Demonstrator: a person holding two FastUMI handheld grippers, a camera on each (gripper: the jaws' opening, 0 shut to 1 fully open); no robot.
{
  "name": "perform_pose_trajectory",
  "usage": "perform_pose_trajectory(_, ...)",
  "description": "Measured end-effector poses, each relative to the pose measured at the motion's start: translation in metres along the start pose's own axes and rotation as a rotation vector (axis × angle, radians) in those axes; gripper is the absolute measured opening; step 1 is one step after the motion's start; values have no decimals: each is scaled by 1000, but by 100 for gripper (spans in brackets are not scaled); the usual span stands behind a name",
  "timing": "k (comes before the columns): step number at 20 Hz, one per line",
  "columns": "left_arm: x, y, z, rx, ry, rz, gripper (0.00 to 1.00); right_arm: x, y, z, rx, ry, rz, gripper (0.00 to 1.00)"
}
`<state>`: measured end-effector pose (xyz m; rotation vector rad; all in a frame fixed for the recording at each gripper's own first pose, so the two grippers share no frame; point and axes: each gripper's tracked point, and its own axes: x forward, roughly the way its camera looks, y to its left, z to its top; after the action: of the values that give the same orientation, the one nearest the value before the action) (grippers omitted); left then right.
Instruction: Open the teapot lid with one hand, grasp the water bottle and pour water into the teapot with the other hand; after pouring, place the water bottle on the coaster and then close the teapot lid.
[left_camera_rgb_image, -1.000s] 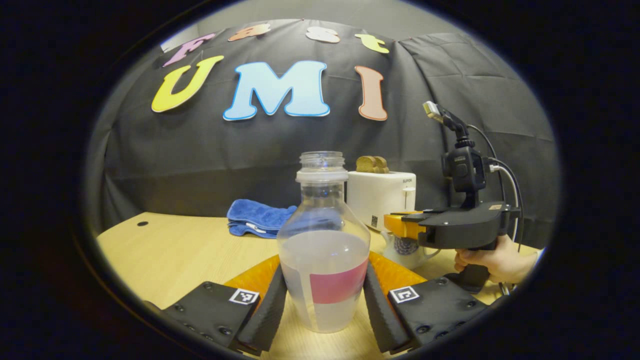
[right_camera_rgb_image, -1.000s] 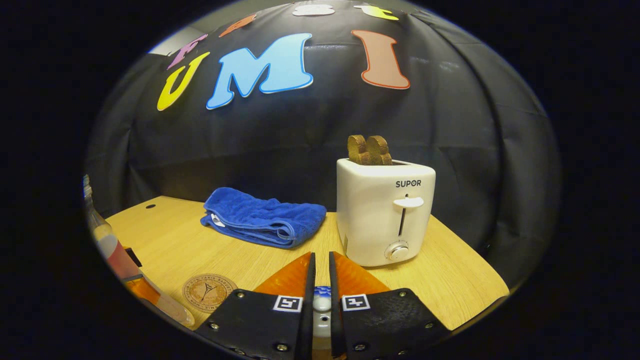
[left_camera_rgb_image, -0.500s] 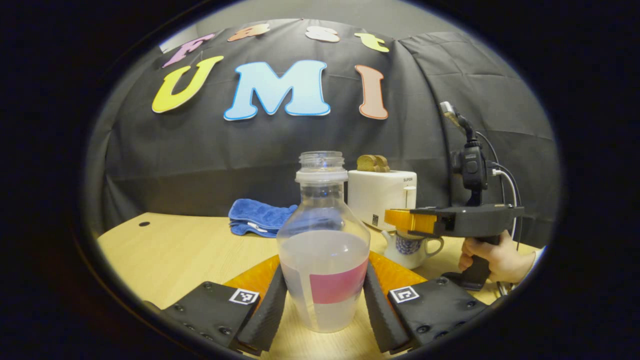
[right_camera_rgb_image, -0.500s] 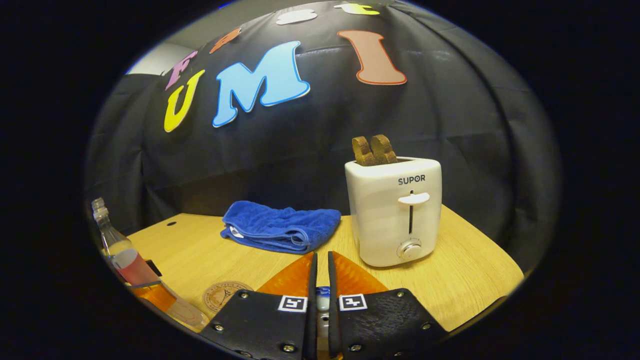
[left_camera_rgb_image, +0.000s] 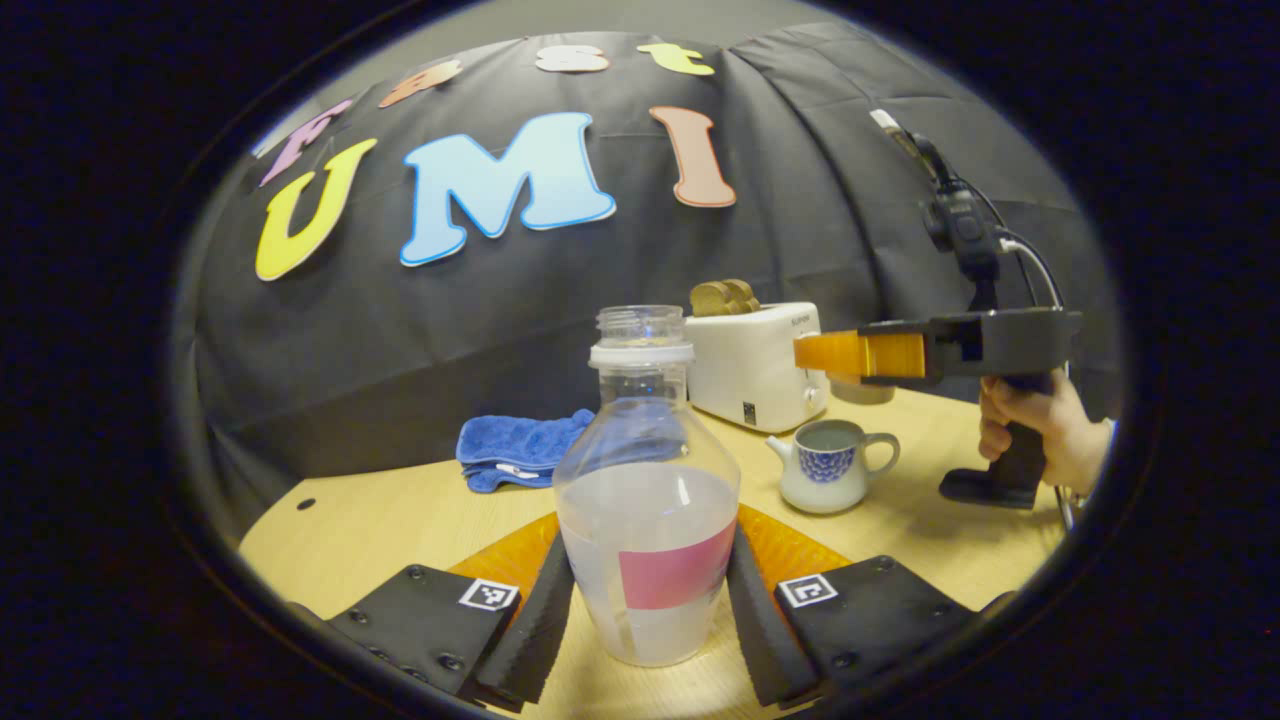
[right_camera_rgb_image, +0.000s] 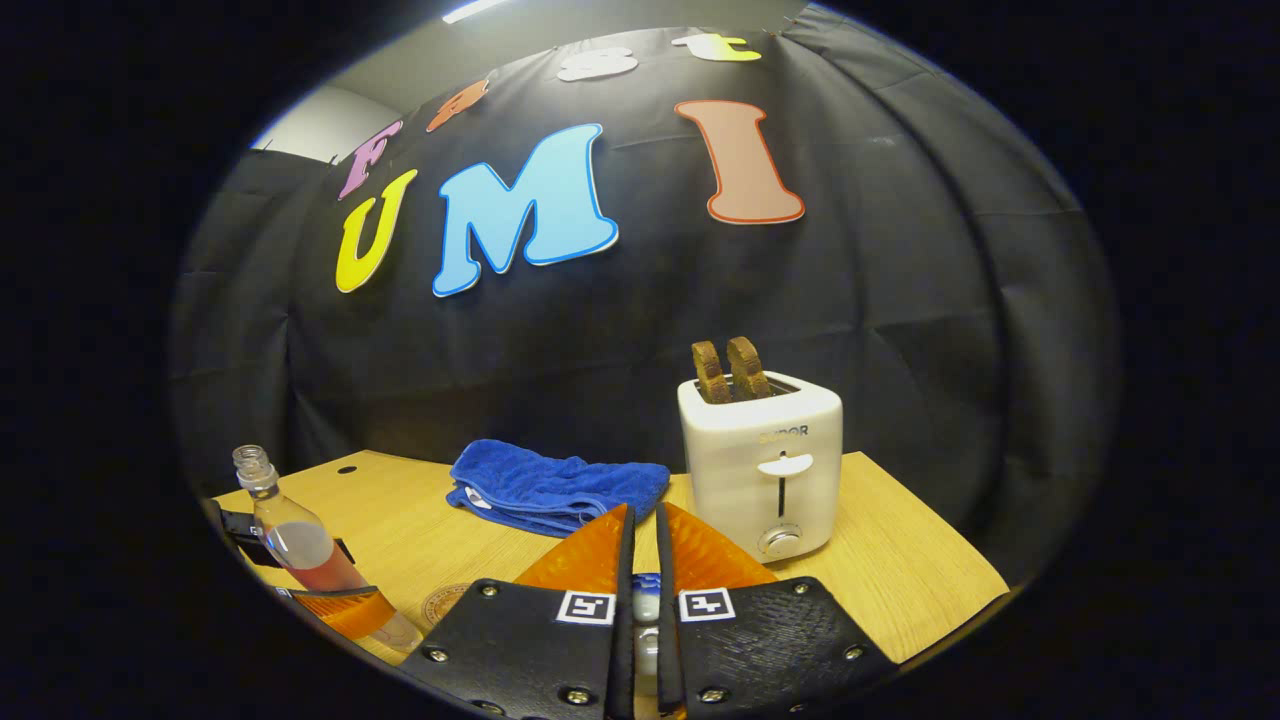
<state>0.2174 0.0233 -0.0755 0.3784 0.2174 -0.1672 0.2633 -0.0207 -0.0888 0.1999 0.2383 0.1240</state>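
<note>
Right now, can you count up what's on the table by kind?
Water bottle: 1
Teapot: 1
Toaster: 1
Blue towel: 1
Coaster: 1
Total: 5

Left gripper (left_camera_rgb_image: 648, 610) clamped on uncapped water bottle (left_camera_rgb_image: 647, 500), open teapot (left_camera_rgb_image: 830, 478) on wooden table (left_camera_rgb_image: 400, 520), right gripper (left_camera_rgb_image: 815, 355) raised above it, possibly holding the lid, toaster (left_camera_rgb_image: 752, 362), blue towel (left_camera_rgb_image: 515, 450) behind.

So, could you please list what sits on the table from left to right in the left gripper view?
Blue towel → water bottle held by the left gripper → toaster → teapot → right gripper with the hand holding it.
</note>
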Motion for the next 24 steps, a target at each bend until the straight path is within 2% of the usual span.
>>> perform_pose_trajectory(3, 10, -4, 3, 143, 67, -31, 84, -14, -18, 6, 18, 1, -22, 9)
perform_pose_trajectory(12, 60, -15, 15, 713, 202, -92, 84, -36, -68, -14, 44, 56, -99, 9)
perform_pose_trajectory(20, 73, -26, 21, 1040, 282, -144, 85, -29, -94, -38, 77, 103, -139, 9)
perform_pose_trajectory(24, 67, -29, 21, 1217, 309, -179, 85, -31, -100, -36, 66, 95, -159, 8)
